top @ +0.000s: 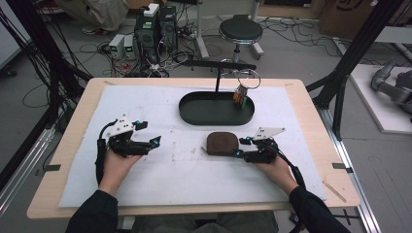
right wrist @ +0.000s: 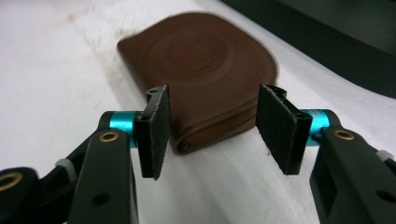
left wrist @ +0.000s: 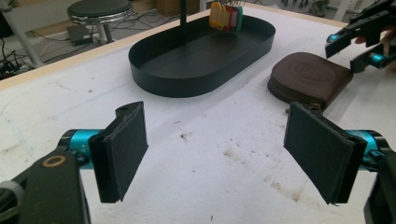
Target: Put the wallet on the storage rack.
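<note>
A pale wooden table (top: 311,116) carries a white padded mat (top: 160,111) marked with a few brownish stains. Towards the far side of the mat stands a black oval metal tray (top: 194,114) with a thin black post rising from it; a bunch of coloured plastic key tags (top: 239,95) hangs from a wire ring at the tray's right end, though the high view is too small to tell whether the tags touch the tray floor.

Nearer the person, just in front of the tray and to the right of the mat's middle, lies a flat brown leather pouch with a rounded top and a zip edge (top: 222,143). The right gripper (top: 241,147) sits low at the pouch's right edge, its jaws parted a moderate way and straddling the zip corner without pressing on it. The left gripper (top: 156,141) rests well apart to the left over bare mat, jaws spread wide, nothing between them.
</note>
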Tool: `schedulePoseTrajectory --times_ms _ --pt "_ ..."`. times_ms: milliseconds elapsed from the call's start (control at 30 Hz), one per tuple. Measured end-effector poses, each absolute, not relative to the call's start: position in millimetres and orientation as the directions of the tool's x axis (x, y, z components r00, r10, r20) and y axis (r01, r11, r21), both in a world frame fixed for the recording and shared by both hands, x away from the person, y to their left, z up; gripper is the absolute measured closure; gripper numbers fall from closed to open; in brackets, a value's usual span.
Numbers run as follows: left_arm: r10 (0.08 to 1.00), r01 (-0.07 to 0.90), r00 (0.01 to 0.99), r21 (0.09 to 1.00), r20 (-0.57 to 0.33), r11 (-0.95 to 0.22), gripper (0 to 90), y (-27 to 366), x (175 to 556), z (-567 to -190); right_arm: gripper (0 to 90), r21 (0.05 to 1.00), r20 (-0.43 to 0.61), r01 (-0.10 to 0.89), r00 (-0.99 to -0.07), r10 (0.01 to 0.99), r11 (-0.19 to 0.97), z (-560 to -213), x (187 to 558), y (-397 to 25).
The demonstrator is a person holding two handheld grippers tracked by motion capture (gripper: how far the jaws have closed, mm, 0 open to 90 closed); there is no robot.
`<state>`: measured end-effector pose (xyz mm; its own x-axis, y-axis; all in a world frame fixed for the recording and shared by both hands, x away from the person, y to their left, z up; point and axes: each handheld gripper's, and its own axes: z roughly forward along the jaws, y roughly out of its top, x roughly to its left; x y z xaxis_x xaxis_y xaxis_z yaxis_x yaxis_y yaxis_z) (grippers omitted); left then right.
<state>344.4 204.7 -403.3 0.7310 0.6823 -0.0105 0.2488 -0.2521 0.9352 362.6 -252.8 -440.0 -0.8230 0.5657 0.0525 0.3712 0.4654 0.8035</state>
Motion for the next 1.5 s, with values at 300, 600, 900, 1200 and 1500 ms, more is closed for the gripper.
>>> schedulePoseTrajectory --times_ms 300,600,900,1200,1500 --pt "0.68 0.249 0.733 0.935 -0.012 -0.252 21.3 204 344 -403 45.2 0.803 0.076 0.376 -0.835 0.545 0.463 -439 363 -249" --pt "0.68 0.251 0.733 0.934 -0.011 -0.255 21.3 202 345 -404 45.5 0.795 0.195 0.507 -0.733 0.652 0.332 -440 383 -261" --pt "0.675 0.252 0.738 0.933 -0.015 -0.256 21.3 200 345 -404 54.9 0.737 0.302 0.6 -0.704 0.643 0.31 -447 396 -259" --pt "0.665 0.25 0.747 0.931 -0.01 -0.267 21.3 196 345 -404 82.4 0.74 0.32 0.589 -0.733 0.6 0.325 -443 394 -259" --pt "0.663 0.249 0.749 0.932 -0.011 -0.265 21.3 195 344 -404 79.5 0.785 0.211 0.489 -0.789 0.577 0.381 -435 384 -248"
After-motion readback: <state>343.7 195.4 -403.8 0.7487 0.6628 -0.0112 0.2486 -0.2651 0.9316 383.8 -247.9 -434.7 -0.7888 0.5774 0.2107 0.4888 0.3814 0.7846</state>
